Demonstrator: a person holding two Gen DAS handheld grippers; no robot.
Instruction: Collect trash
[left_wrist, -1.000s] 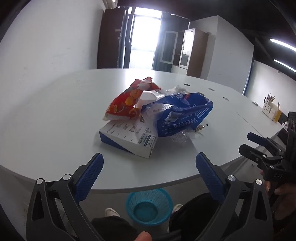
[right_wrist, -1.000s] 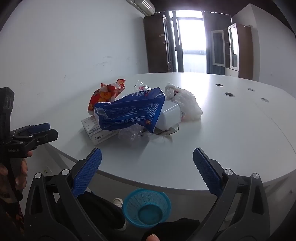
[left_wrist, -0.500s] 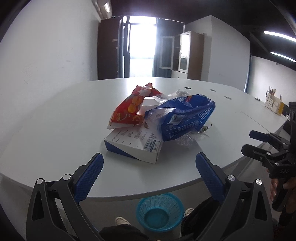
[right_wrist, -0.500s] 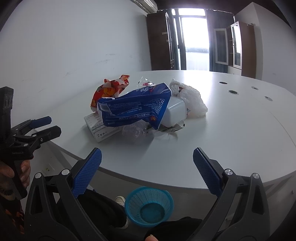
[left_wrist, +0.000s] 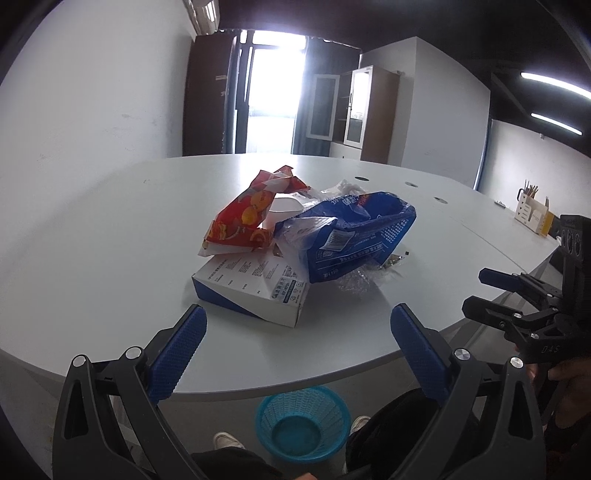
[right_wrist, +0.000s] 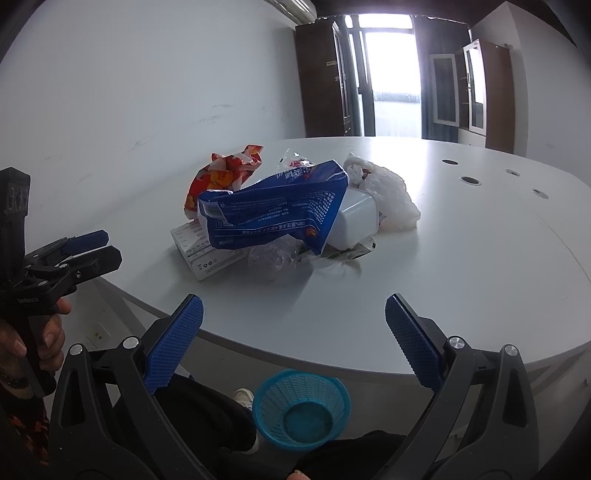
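Observation:
A trash pile lies on the white table (left_wrist: 92, 258): a red snack bag (left_wrist: 247, 218), a blue plastic wrapper (left_wrist: 354, 240), a white and blue carton (left_wrist: 255, 288), a white container (right_wrist: 356, 218) and a clear crumpled bag (right_wrist: 388, 192). A blue mesh basket (left_wrist: 303, 428) stands on the floor below the table edge; it also shows in the right wrist view (right_wrist: 301, 410). My left gripper (left_wrist: 295, 321) is open and empty, just short of the carton. My right gripper (right_wrist: 293, 310) is open and empty in front of the pile.
The table's curved front edge (right_wrist: 332, 365) runs between the grippers and the basket. A desk organiser (left_wrist: 532, 214) stands at the far right of the table. Cable holes (right_wrist: 469, 180) dot the tabletop. The person's legs and shoes (left_wrist: 227, 441) are beside the basket.
Both grippers have risen and moved forward toward the pile; the carton and wrapper sit nearer and lower in view. Both stay open.

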